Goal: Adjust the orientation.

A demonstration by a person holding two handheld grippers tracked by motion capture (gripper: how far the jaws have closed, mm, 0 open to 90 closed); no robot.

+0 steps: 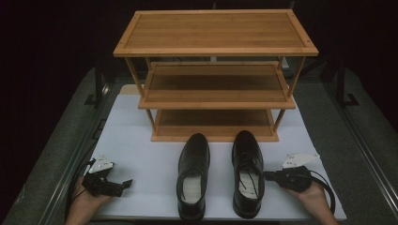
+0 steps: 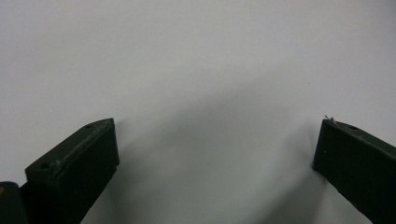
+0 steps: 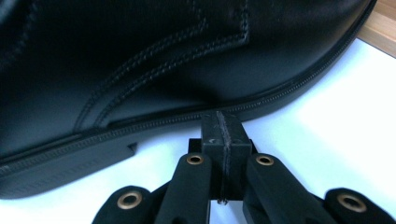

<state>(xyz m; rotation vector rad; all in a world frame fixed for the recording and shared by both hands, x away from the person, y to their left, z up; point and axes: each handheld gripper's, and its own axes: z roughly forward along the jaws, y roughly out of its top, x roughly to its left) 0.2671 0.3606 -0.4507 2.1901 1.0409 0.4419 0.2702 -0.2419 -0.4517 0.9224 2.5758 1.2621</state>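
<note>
At the near edge of the white rectangular mat (image 1: 141, 154), the left gripper (image 1: 123, 184) rests near the left corner with its jaws wide apart and nothing between them — in the left gripper view they frame bare white surface. Toward the near right corner, the right gripper (image 3: 223, 122) has its jaws pressed flat together, holding nothing, with the tips at or almost at the welt of the right black leather lace-up shoe (image 1: 247, 171), low on its outer side just ahead of the heel step. I cannot tell whether they touch it.

That shoe stands beside its partner, the left black leather shoe (image 1: 193, 176), in the middle of the mat with heels toward the near edge and toes pointing at the rack. The step in hand looks like an approach to the right shoe, either to nudge it with shut jaws or to line up for a pick. A pick would call for the jaws to part first and then take hold of the collar or side wall — the smooth leather may slip under a shallow grip.

Farther back, the three-tier wooden shoe rack (image 1: 213, 49) stands at the mat's far edge, and what shows of its three shelves is bare.
</note>
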